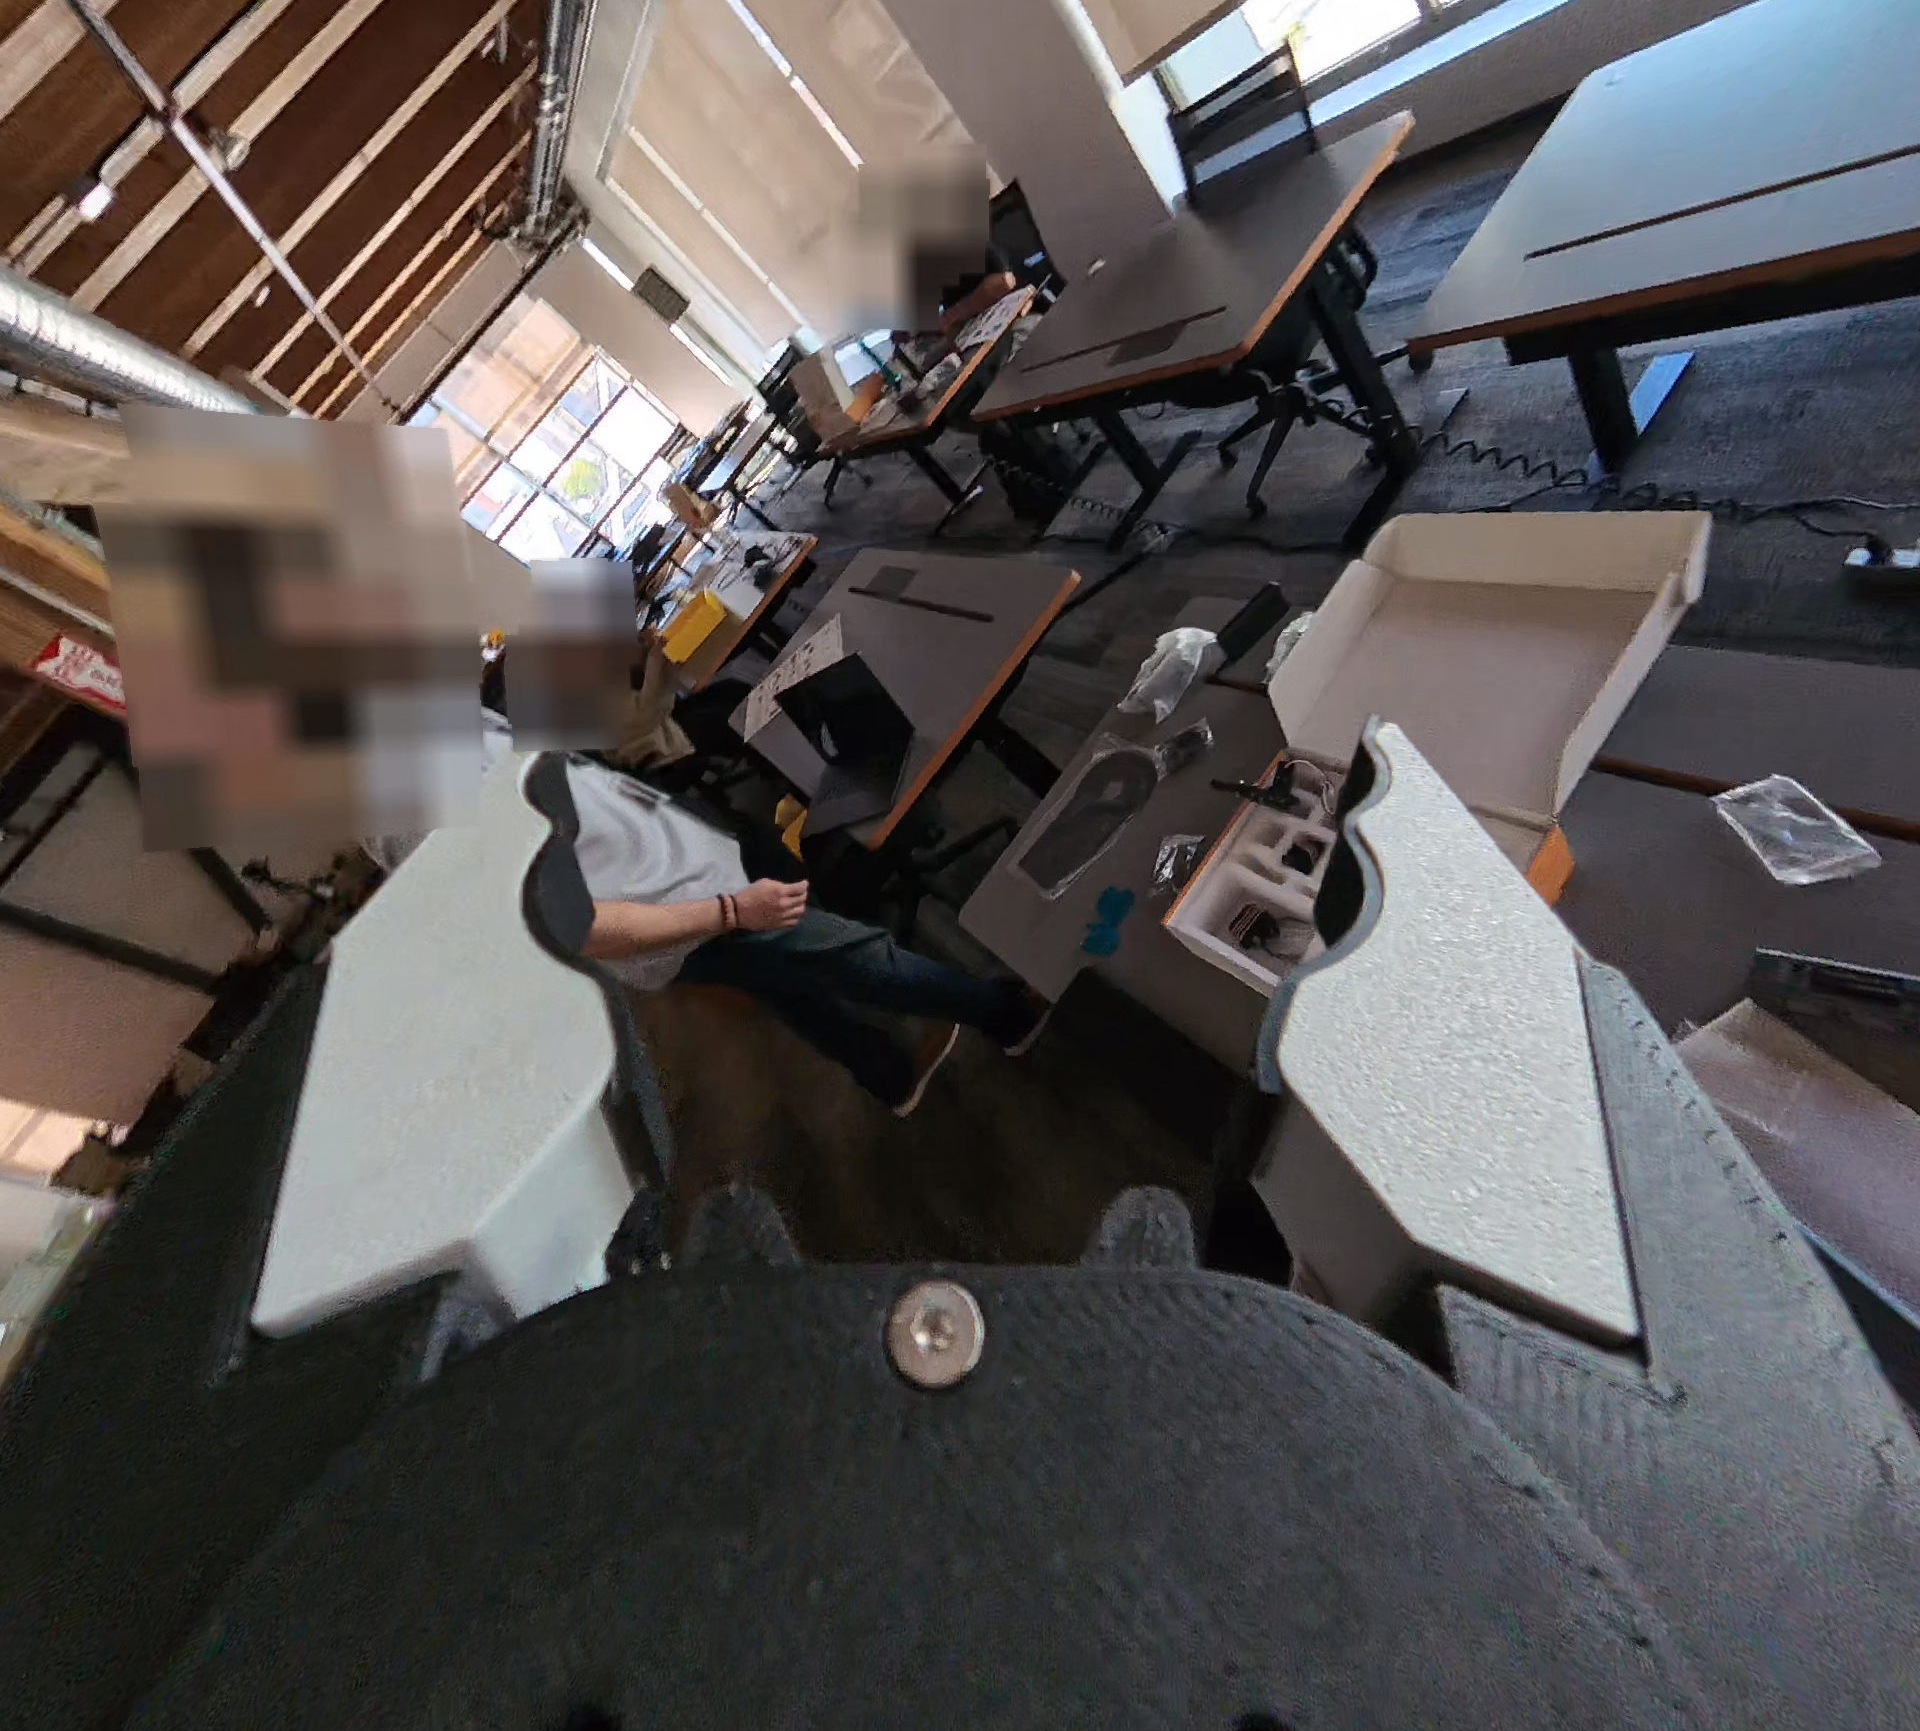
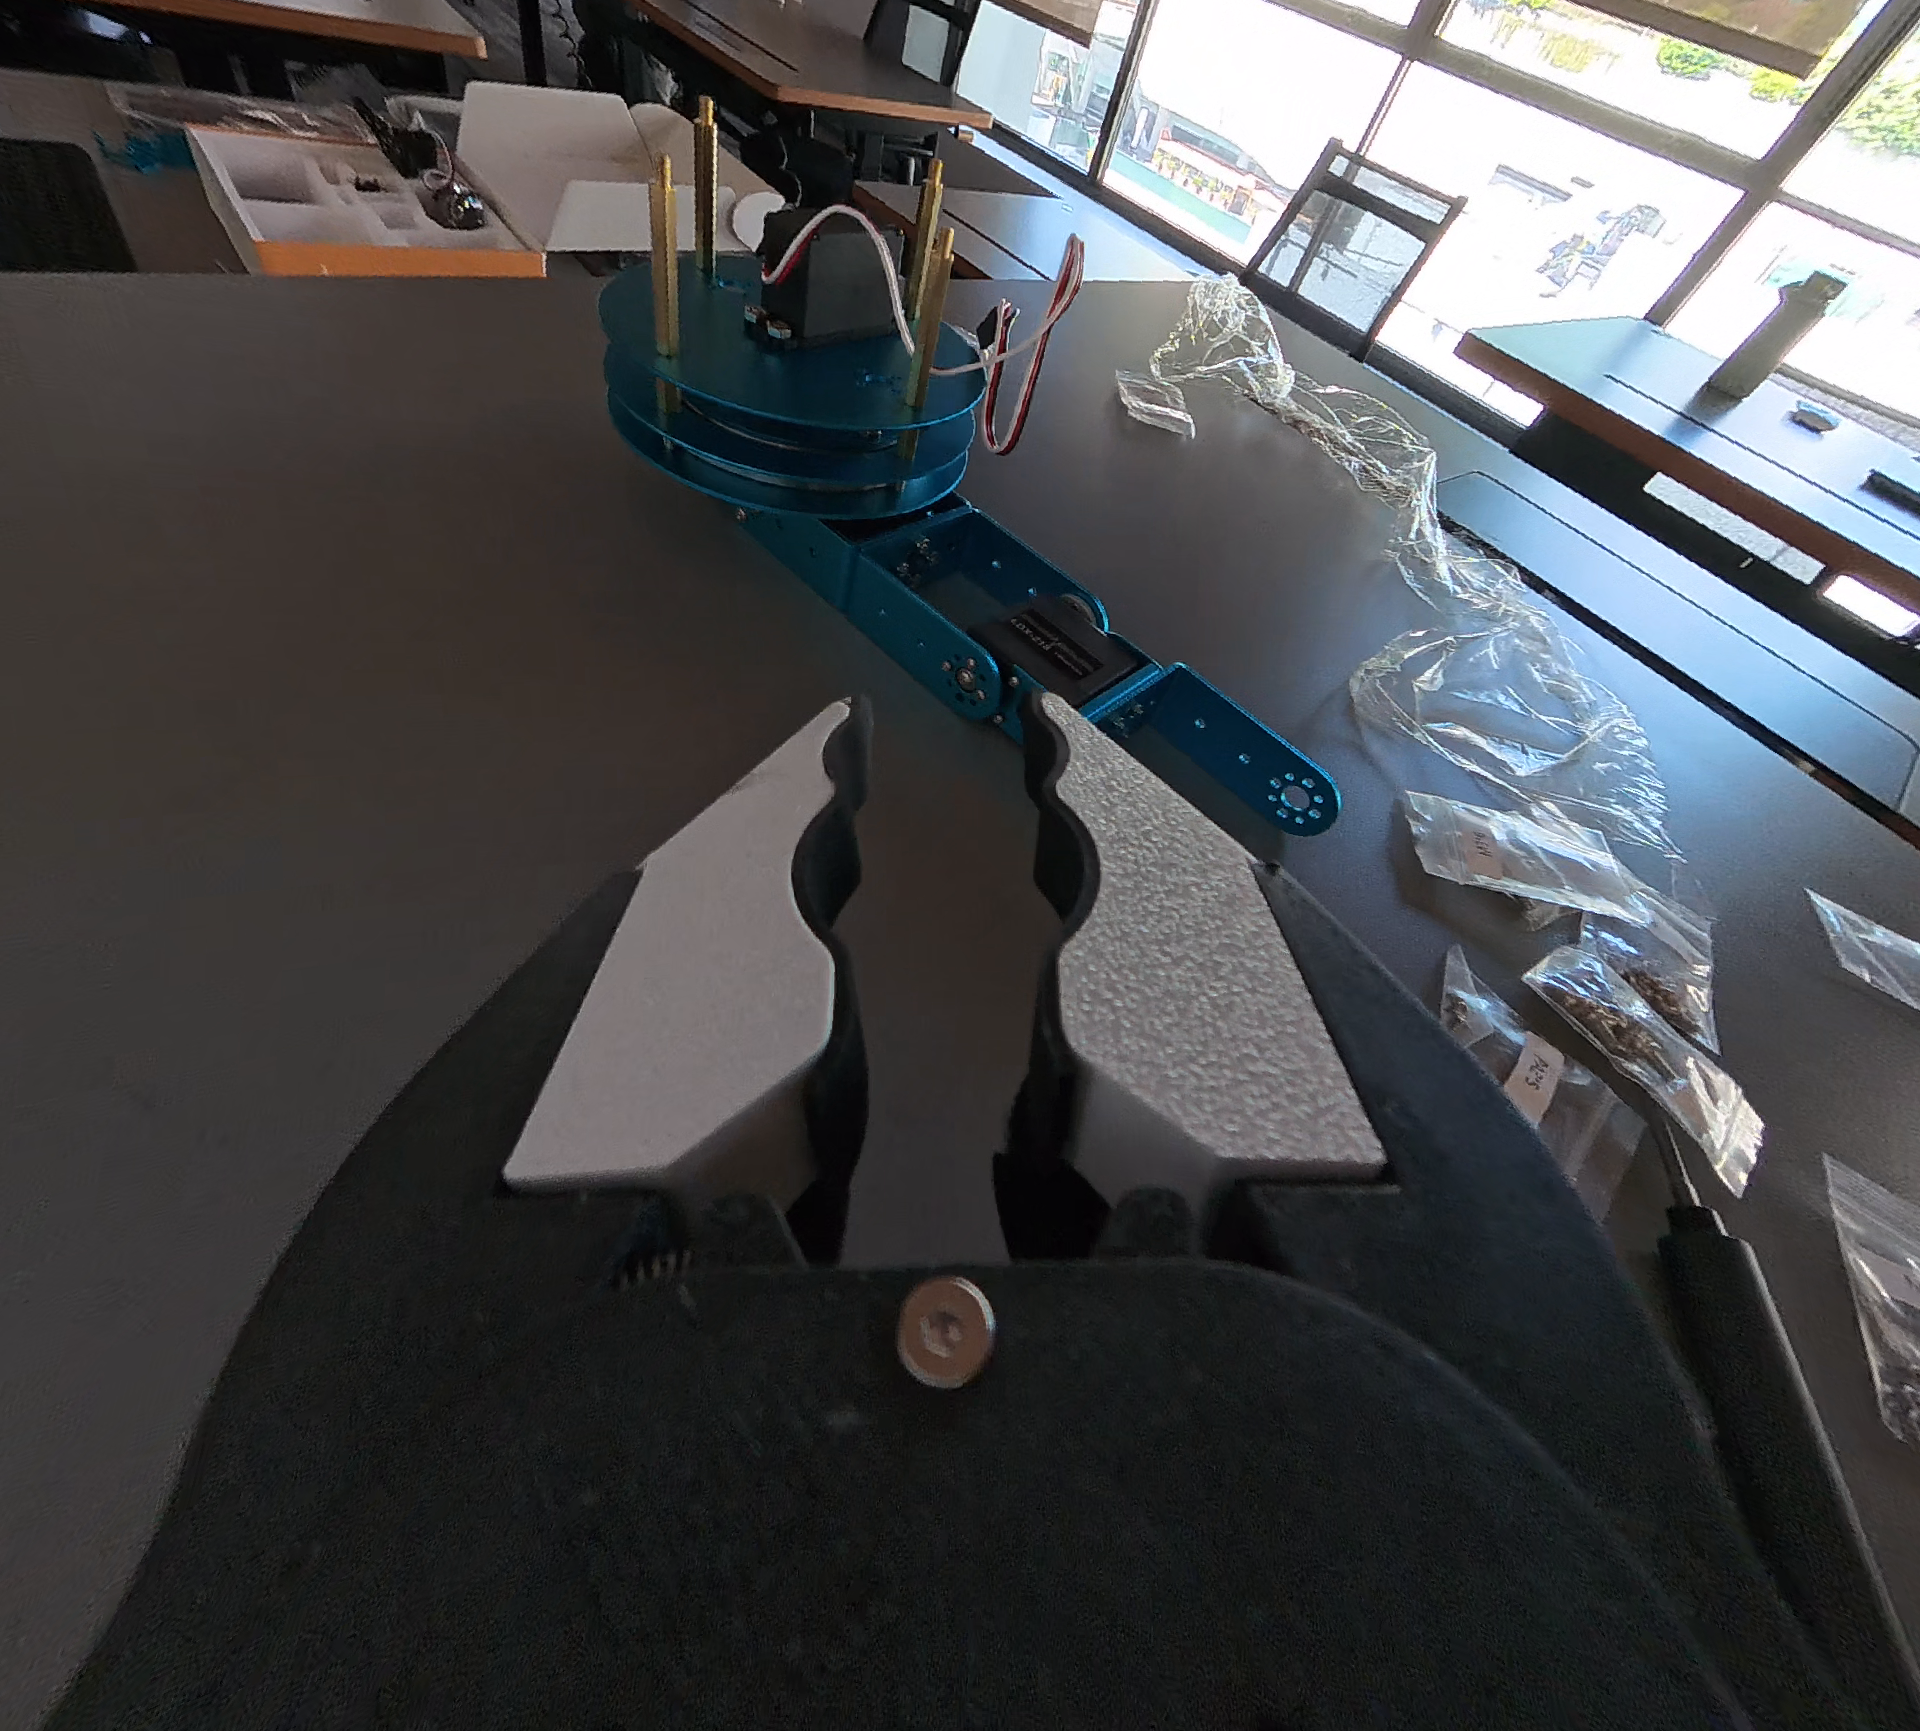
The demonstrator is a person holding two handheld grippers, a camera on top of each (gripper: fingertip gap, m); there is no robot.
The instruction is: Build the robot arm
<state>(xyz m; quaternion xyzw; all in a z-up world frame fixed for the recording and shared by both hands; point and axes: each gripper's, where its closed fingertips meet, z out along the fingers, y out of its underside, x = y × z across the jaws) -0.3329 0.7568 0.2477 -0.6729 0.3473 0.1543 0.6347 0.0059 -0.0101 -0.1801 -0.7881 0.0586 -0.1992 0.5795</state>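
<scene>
Both grippers empty: left gripper (image 1: 961,808) fingers spread wide, right gripper (image 2: 945,715) fingers narrowly parted.

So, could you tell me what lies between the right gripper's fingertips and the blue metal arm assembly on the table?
Only bare dark tabletop, as the right wrist view shows. The right gripper is open and empty, close to the blue arm assembly.
</scene>
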